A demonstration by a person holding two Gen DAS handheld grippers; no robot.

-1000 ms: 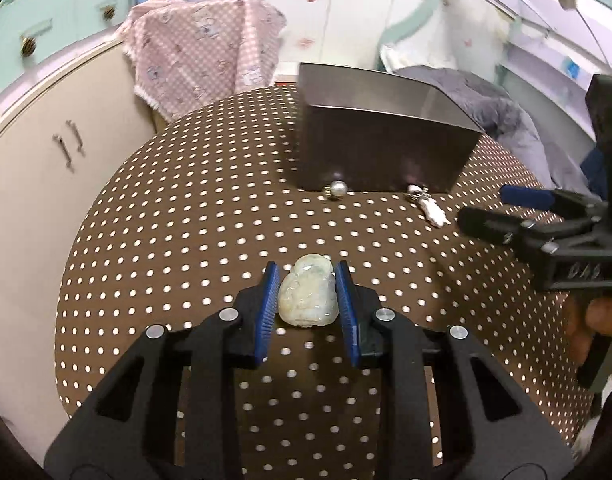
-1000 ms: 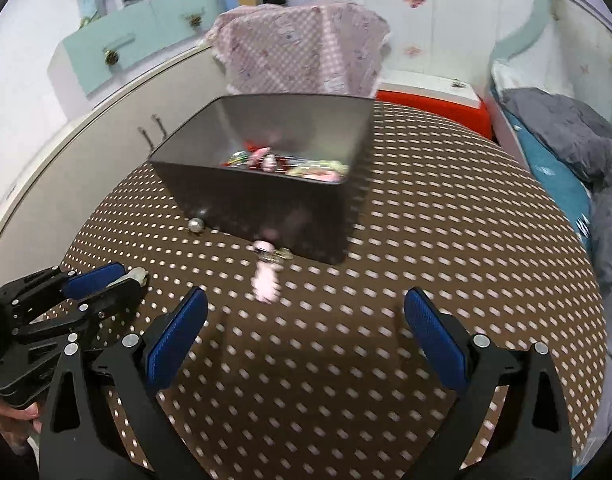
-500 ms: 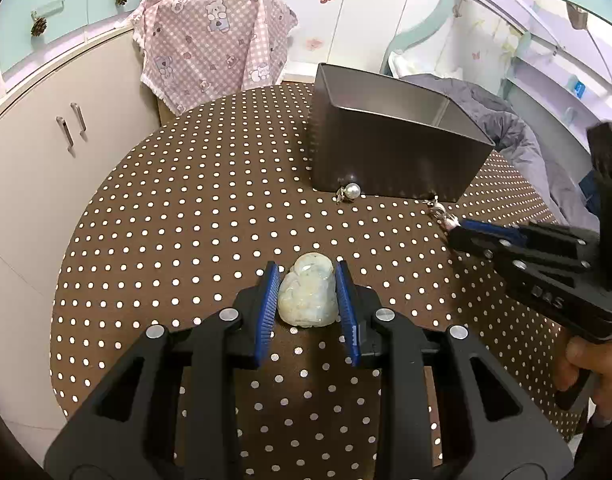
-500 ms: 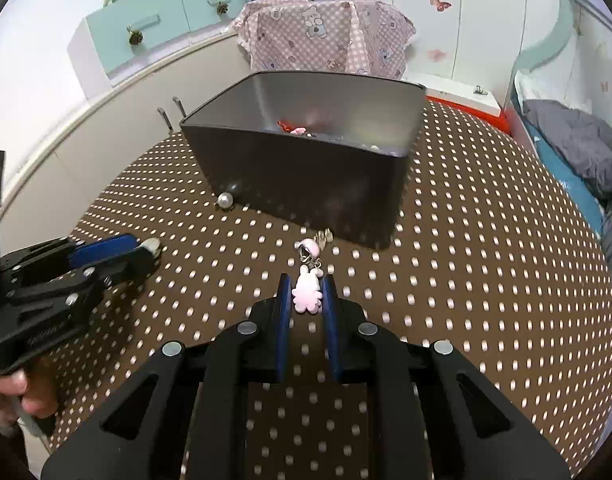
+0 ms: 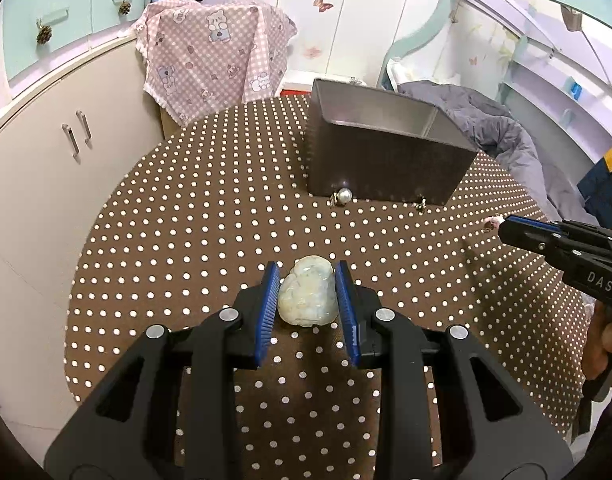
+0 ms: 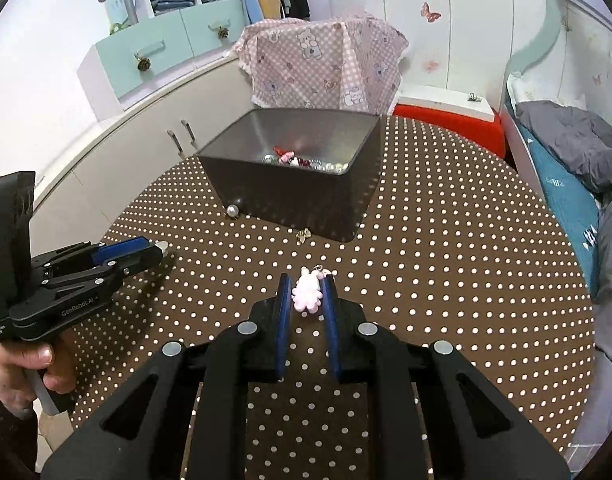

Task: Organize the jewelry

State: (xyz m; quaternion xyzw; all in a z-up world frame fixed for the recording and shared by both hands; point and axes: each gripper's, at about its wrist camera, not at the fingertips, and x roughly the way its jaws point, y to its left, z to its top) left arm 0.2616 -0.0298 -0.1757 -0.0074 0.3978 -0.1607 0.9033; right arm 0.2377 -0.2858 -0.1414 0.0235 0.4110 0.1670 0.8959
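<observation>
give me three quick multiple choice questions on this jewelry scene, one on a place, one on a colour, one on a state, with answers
1. Where does the pearl bead lie?
A. inside the bin
B. on the tablecloth against the dark bin's wall
C. between the left gripper's pads

2. What colour is the charm in the right gripper?
A. pink
B. green
C. black

3. What is the left gripper doing?
A. standing wide open with nothing in it
B. clamping the bin's rim
C. shut on a pale carved stone

Answers:
1 B: the bead sits at the foot of the dark bin, on the dotted tablecloth.
2 A: the charm between the blue pads is pink.
3 C: both pads press on the pale carved stone.
</observation>
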